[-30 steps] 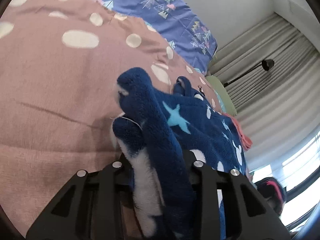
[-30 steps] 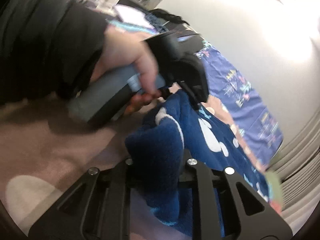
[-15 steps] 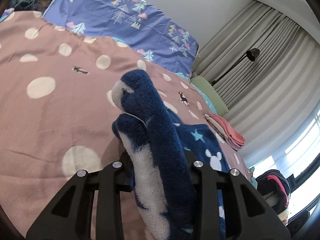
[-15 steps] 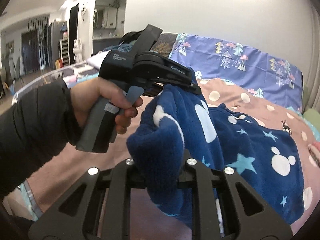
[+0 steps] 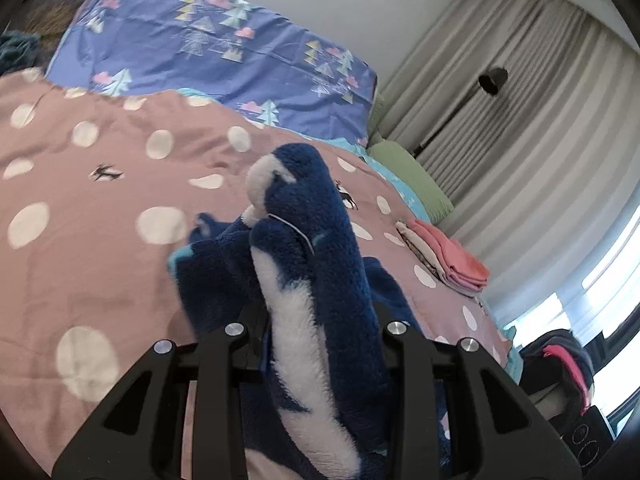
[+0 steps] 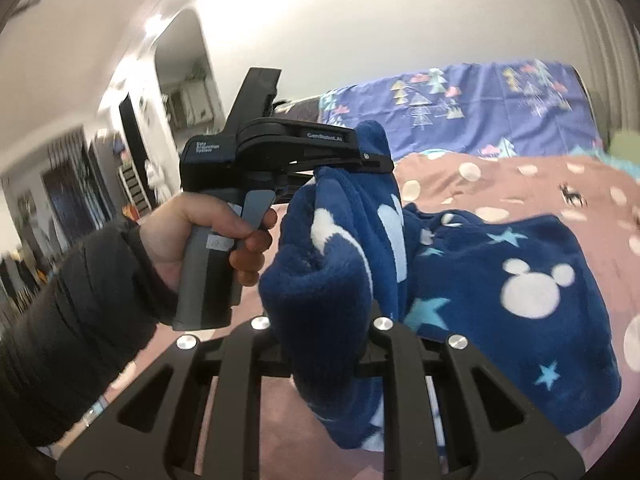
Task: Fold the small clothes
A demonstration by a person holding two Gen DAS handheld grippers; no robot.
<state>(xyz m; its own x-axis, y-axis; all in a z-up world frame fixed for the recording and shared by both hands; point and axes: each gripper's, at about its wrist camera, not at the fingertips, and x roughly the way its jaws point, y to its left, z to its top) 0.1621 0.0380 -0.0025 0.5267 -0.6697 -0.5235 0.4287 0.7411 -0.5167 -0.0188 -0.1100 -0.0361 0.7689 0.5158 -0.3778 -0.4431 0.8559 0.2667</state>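
Observation:
A navy fleece garment [image 6: 500, 280] with white mouse heads and light blue stars hangs partly lifted over the pink spotted bedspread [image 5: 80, 184]. My left gripper [image 5: 316, 320] is shut on a bunched edge of the same garment [image 5: 312, 248], which stands up between its jaws. My right gripper [image 6: 320, 324] is shut on another bunched edge [image 6: 320, 272]. In the right wrist view the left gripper [image 6: 372, 160] sits just beyond, held by a hand [image 6: 192, 236] in a dark sleeve, with fleece pinched at its tip. The rest of the garment trails down to the bed on the right.
A folded pink and cream pile [image 5: 444, 256] lies on the bed's far right side. A purple tree-print pillow [image 5: 224, 56] lies at the head, a green cushion [image 5: 412, 176] beside it. Curtains and a black floor lamp [image 5: 494, 80] stand behind. Dark clothing [image 5: 560, 360] lies near the window.
Both grippers have risen with the fleece garment still in their jaws, lifting it off the bedspread. The right view has rolled level, and the left gripper now appears upright beside it.

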